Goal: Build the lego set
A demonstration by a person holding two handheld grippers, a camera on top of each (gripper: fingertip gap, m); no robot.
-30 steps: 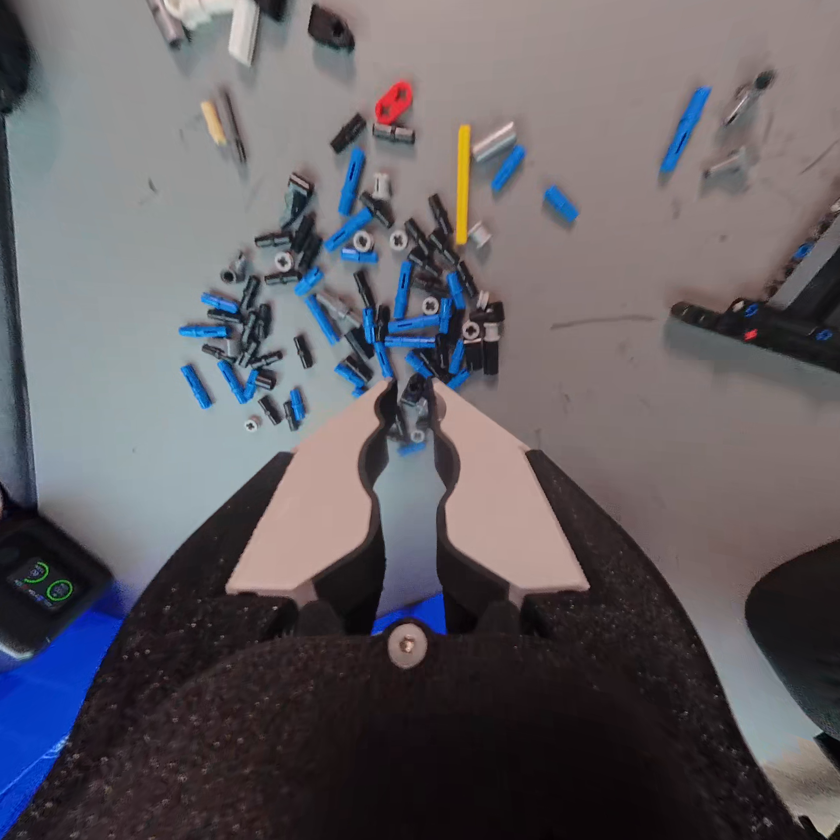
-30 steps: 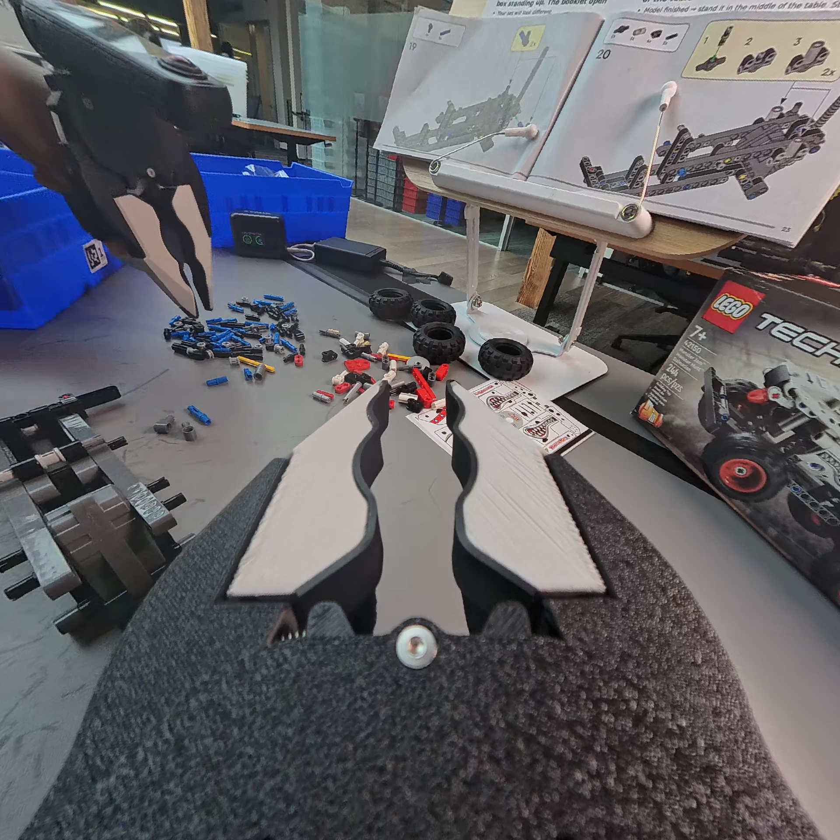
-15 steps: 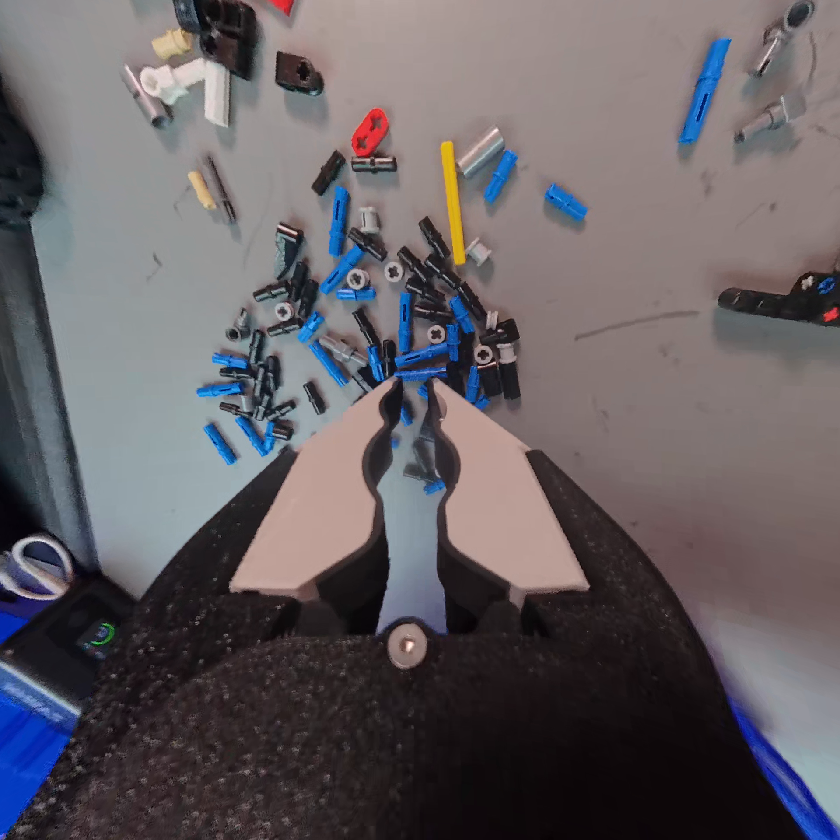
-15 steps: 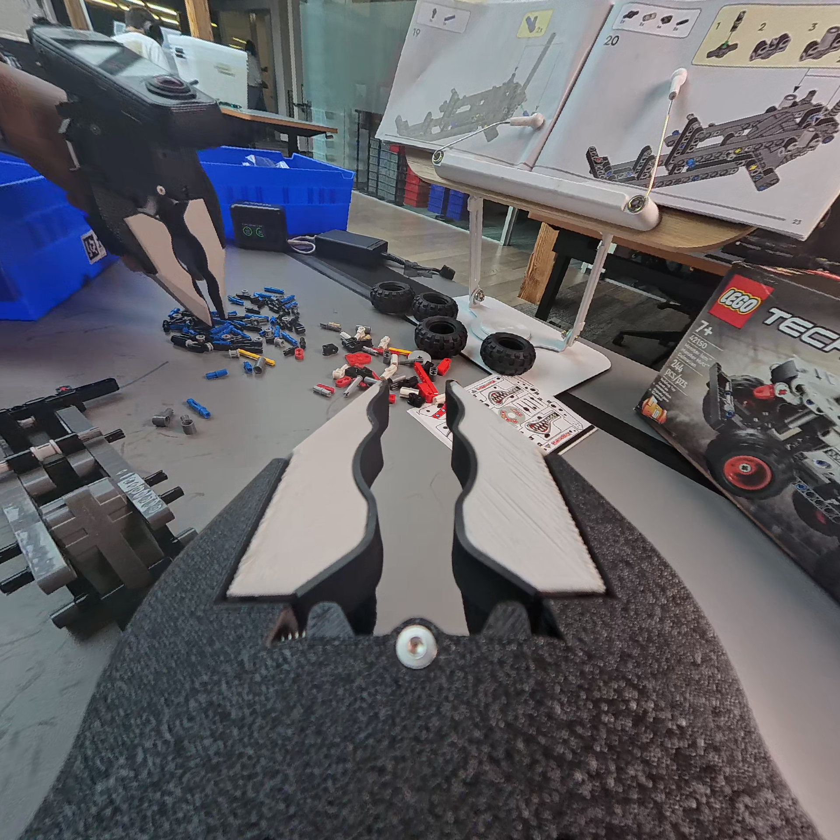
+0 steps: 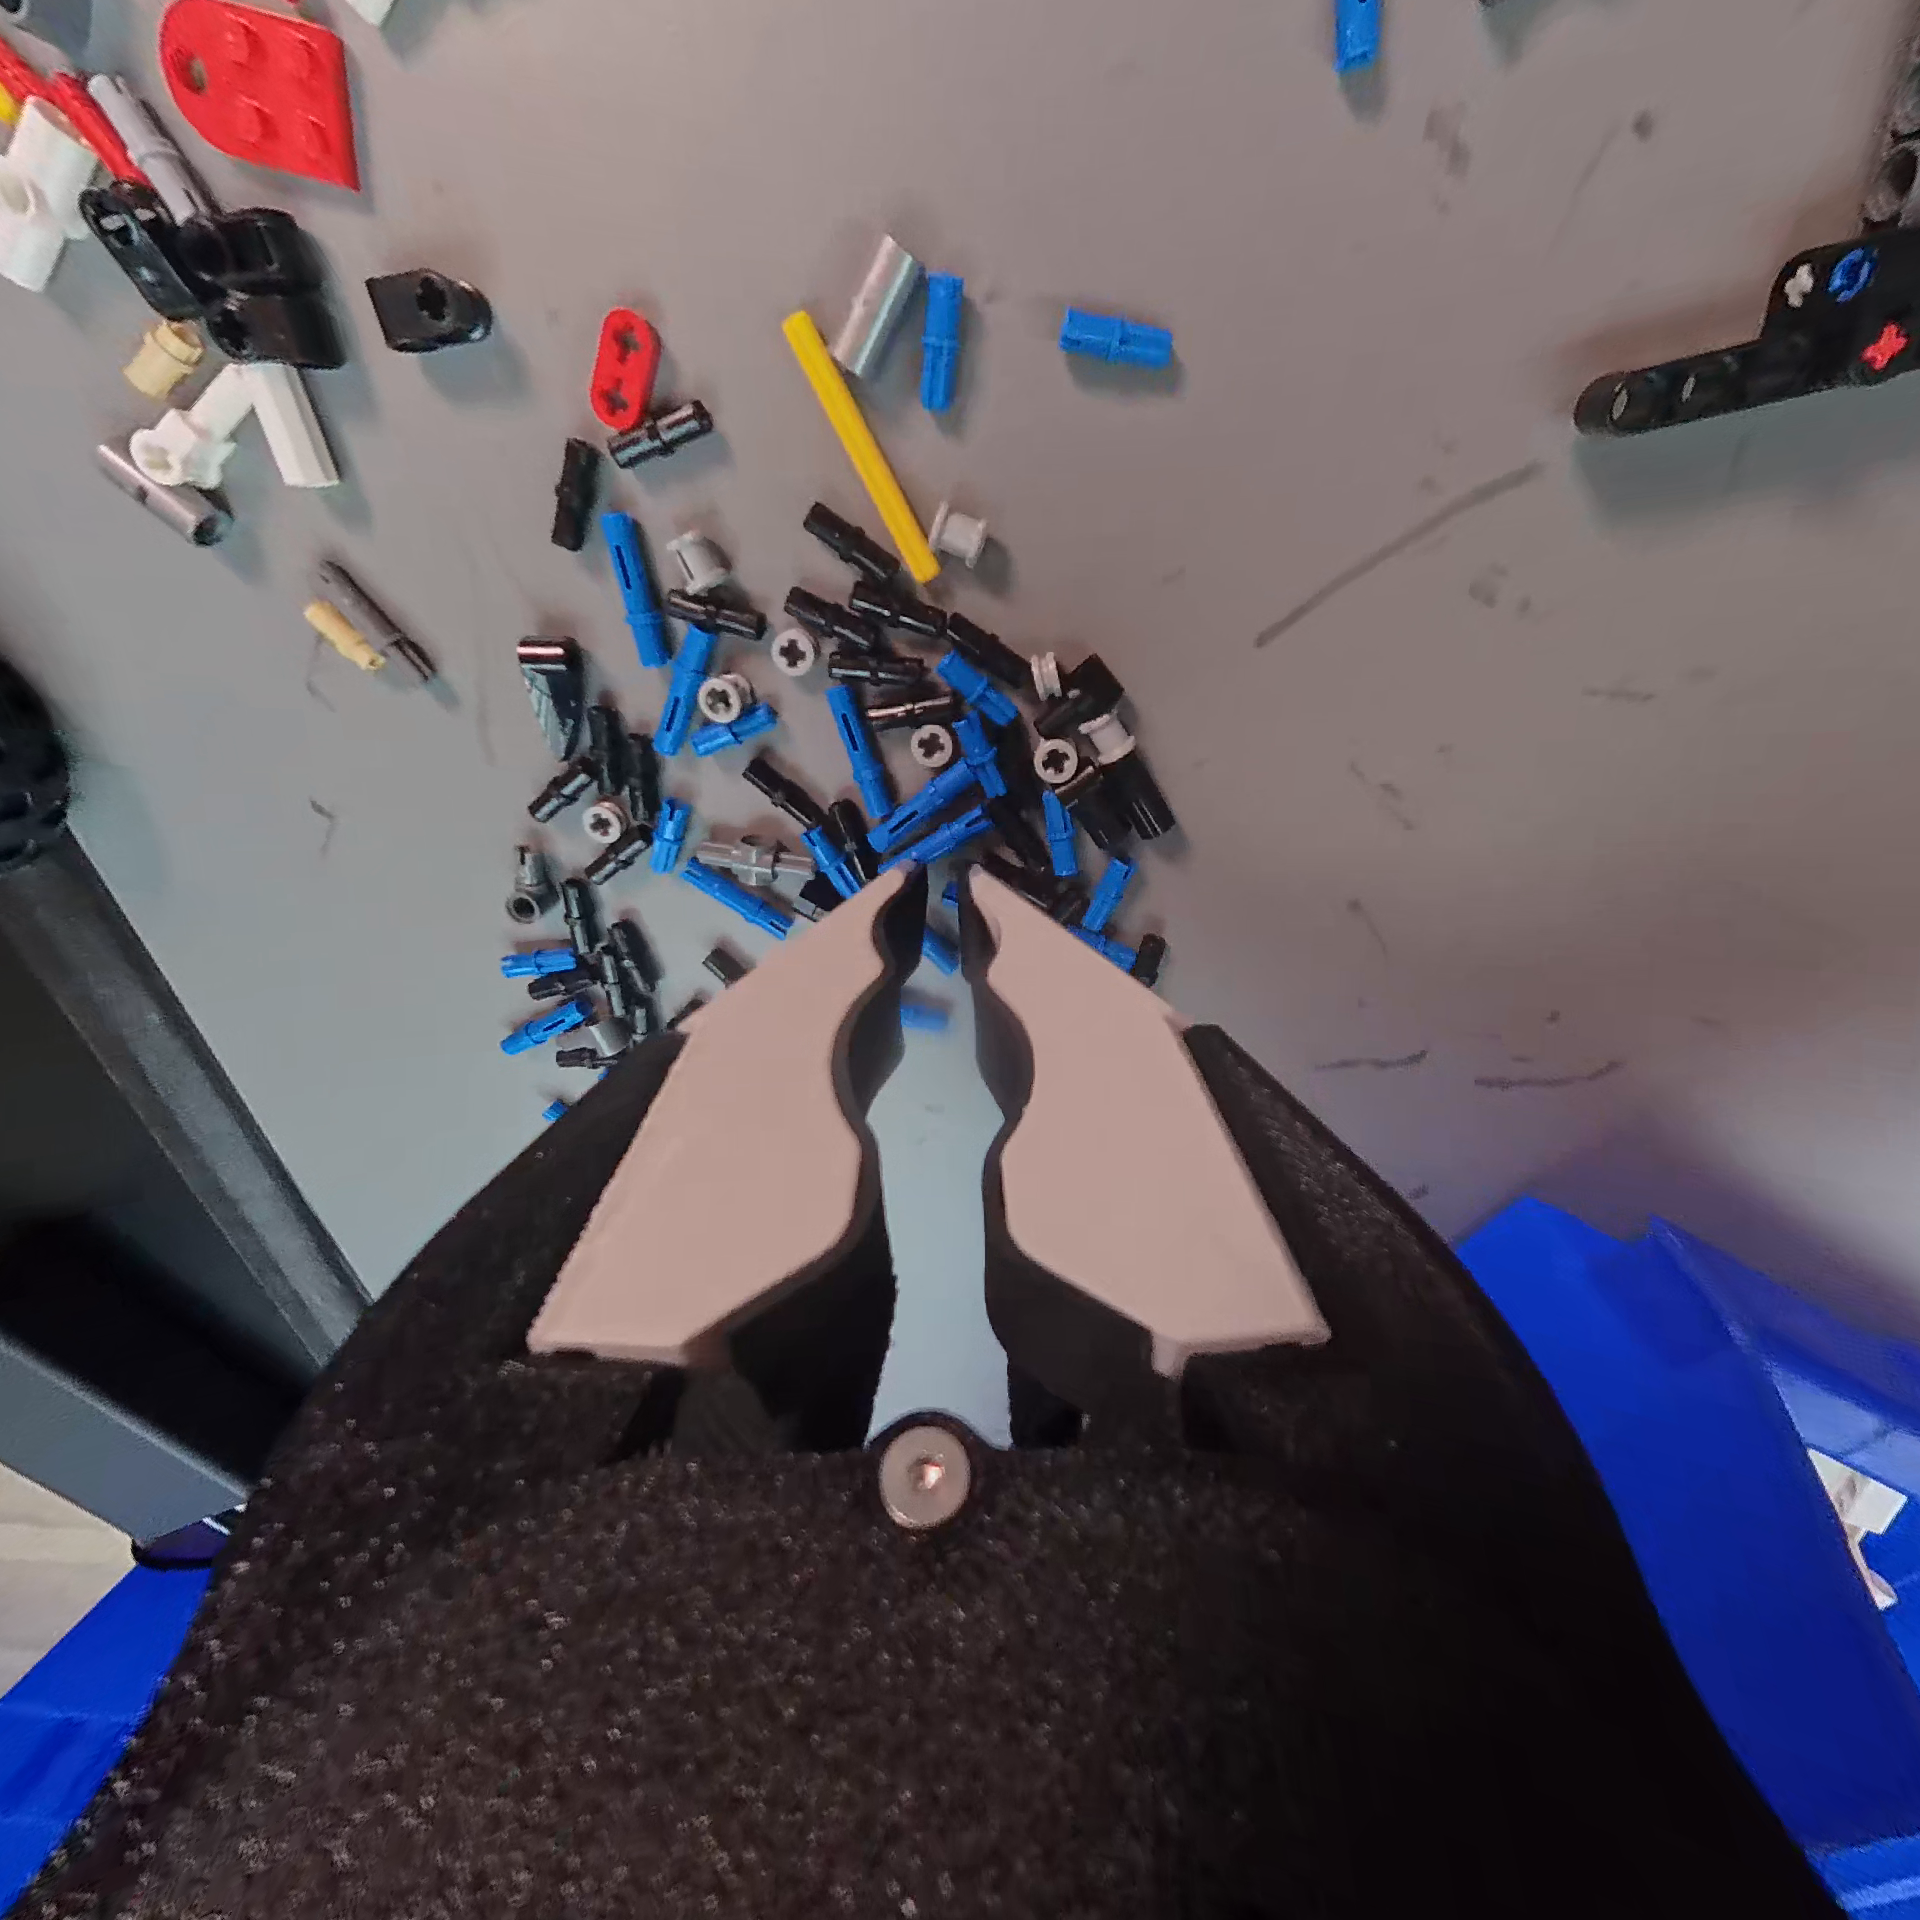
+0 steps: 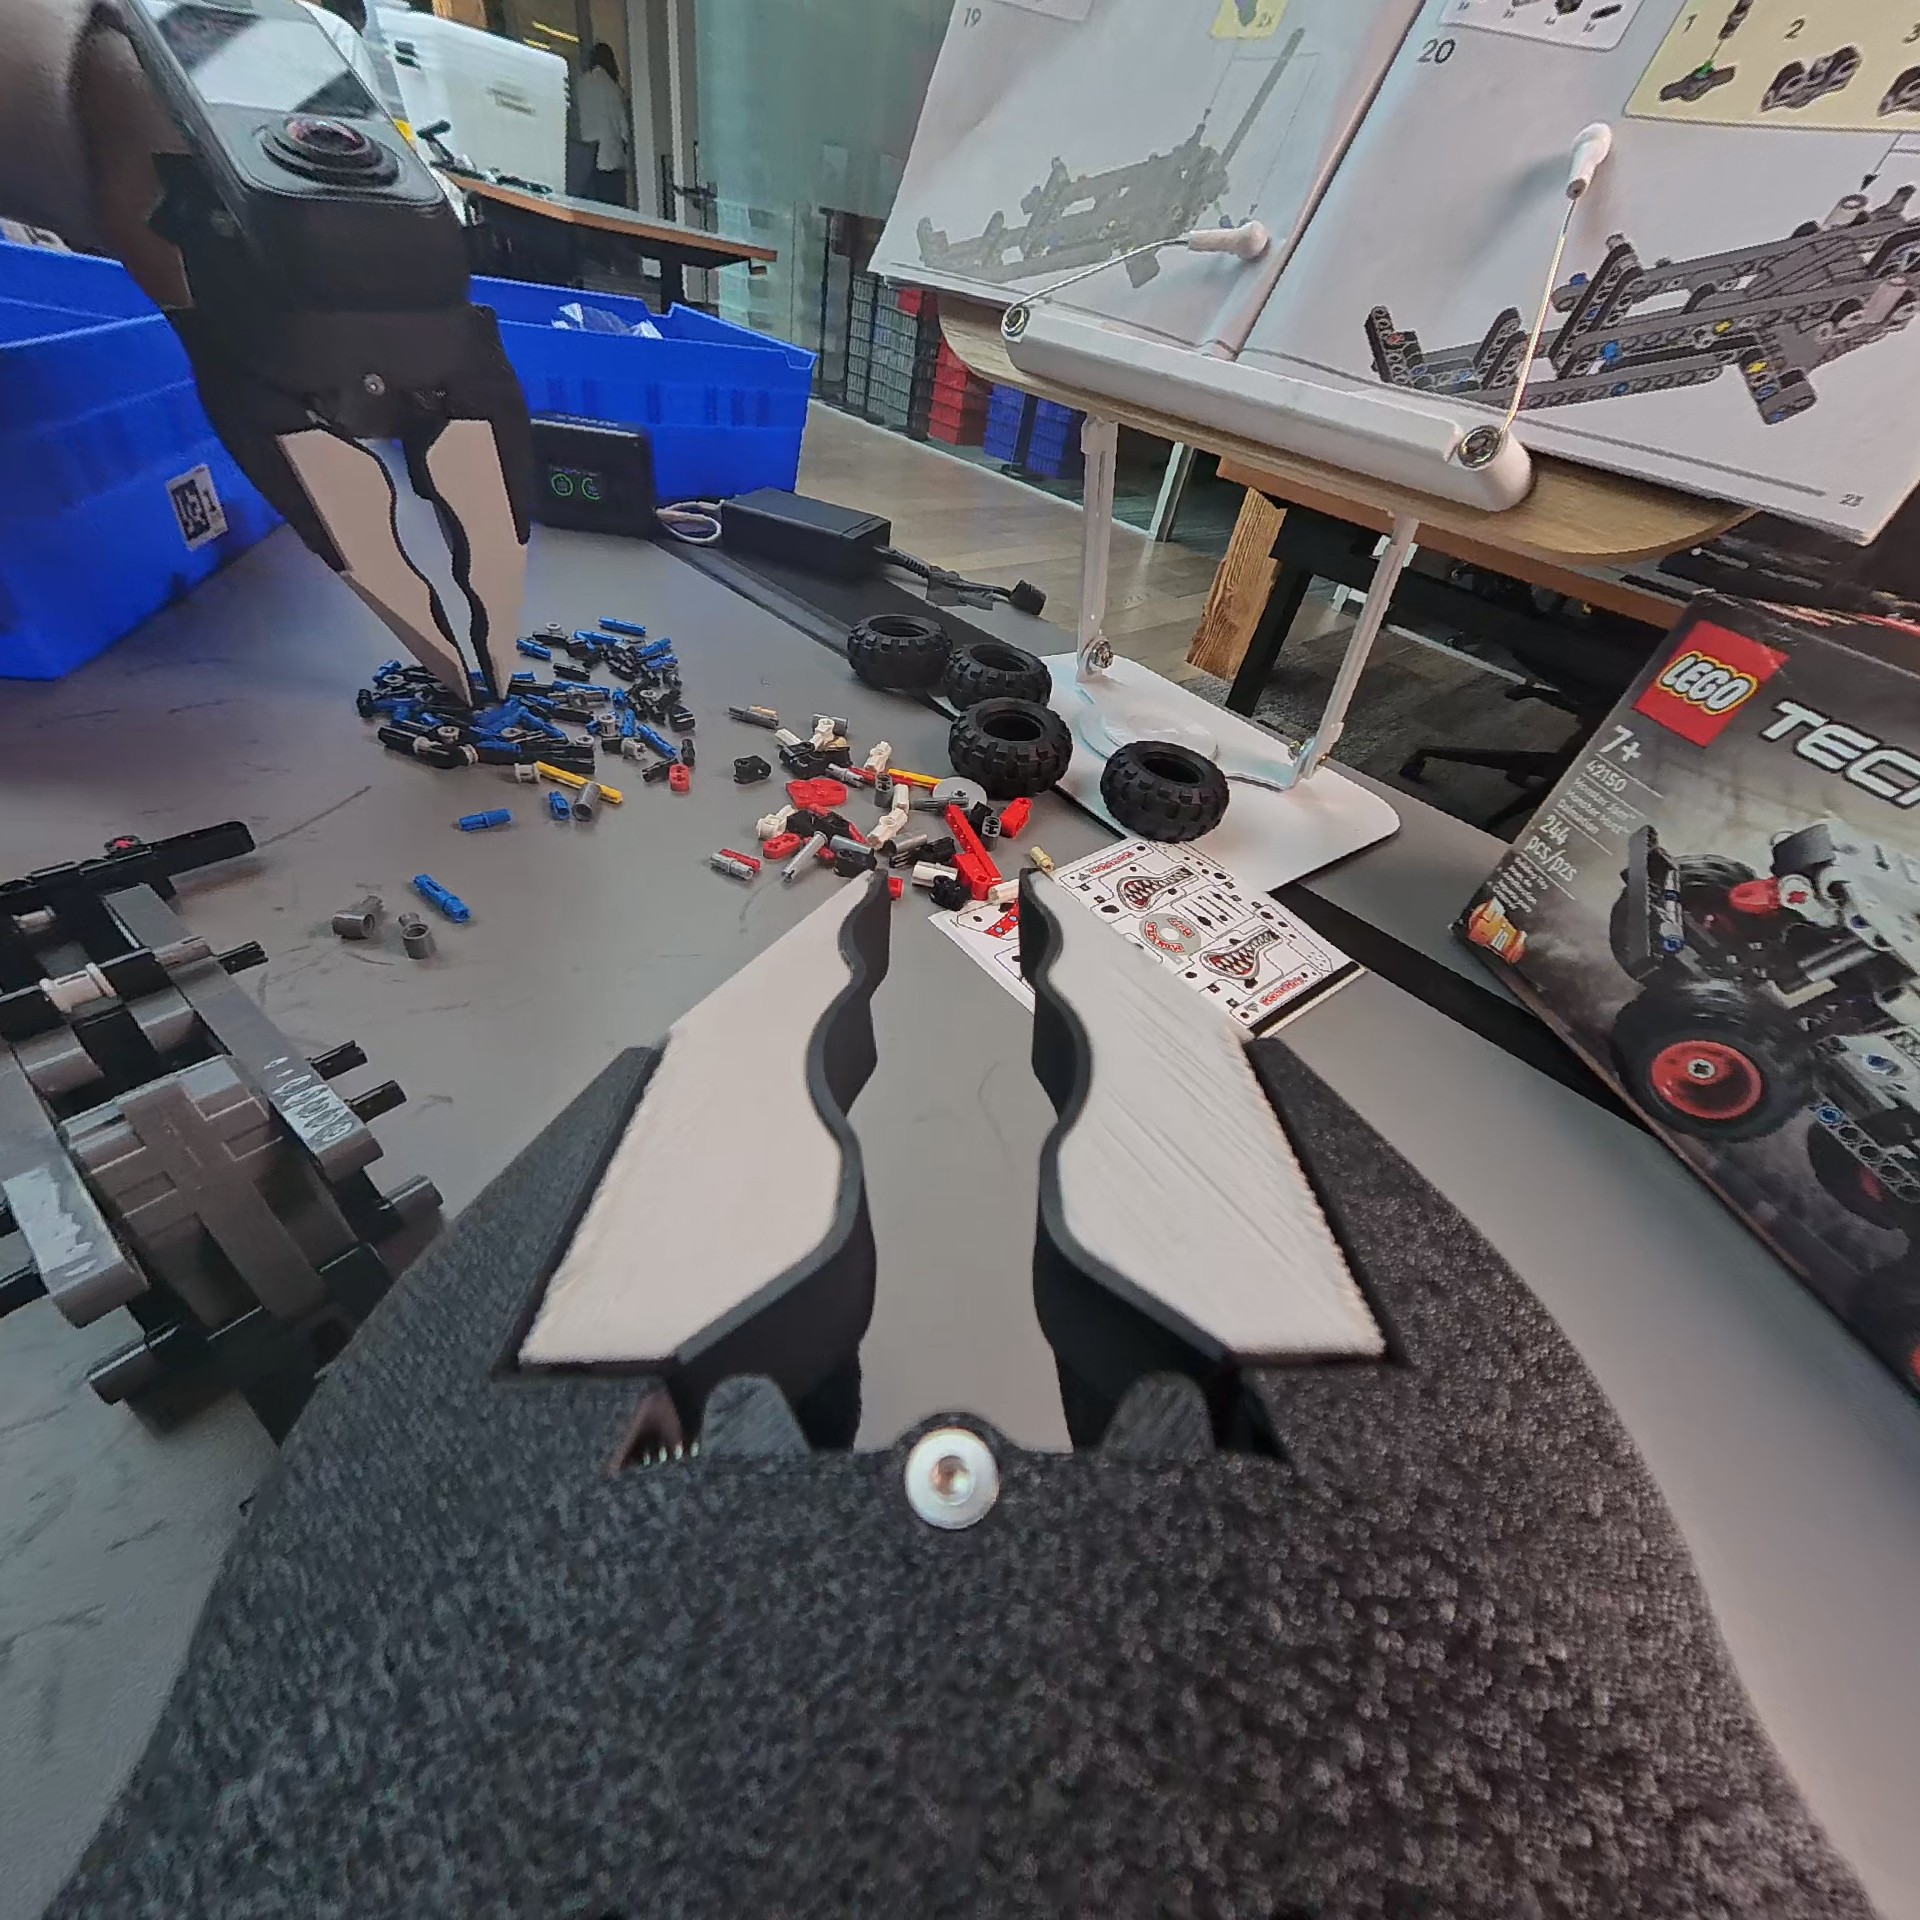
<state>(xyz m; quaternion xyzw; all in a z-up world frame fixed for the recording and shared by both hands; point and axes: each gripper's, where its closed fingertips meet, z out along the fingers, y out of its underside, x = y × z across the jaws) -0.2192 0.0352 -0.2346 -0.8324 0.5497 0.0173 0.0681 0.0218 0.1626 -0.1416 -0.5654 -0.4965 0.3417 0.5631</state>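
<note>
A pile of small blue and black pins point(image 5: 862, 748) lies on the grey table point(image 5: 1351, 727); it also shows in the right wrist view point(image 6: 540, 717). My left gripper point(image 5: 940, 883) points down into the near edge of this pile, jaws a narrow gap apart, tips among the pins. I cannot see a pin held between them. It also shows in the right wrist view point(image 6: 480, 681). My right gripper point(image 6: 956, 894) is open and empty above the table. The half-built dark grey chassis point(image 6: 156, 1122) lies left of it; one black beam end point(image 5: 1756, 353) shows in the left wrist view.
A yellow axle point(image 5: 857, 442) and red, white and black parts point(image 6: 883, 810) lie beyond the pile. Several tyres point(image 6: 1008, 743), a sticker sheet point(image 6: 1174, 935), the set's box point(image 6: 1745, 935) and a booklet on a stand point(image 6: 1455, 208) are at the right. Blue bins point(image 6: 94, 468) stand at the left. The gap from one gripper's tips to the other's is roughly 30 cm. The yellow axle point(image 5: 857, 442) is about 7 cm from my left fingertips and 20 cm from my right. Seen from the right wrist view point(image 6: 579, 780) as well.
My left gripper has come down from above the table into the pin pile, and its jaws have narrowed. My right gripper has stayed open and nearly still.
</note>
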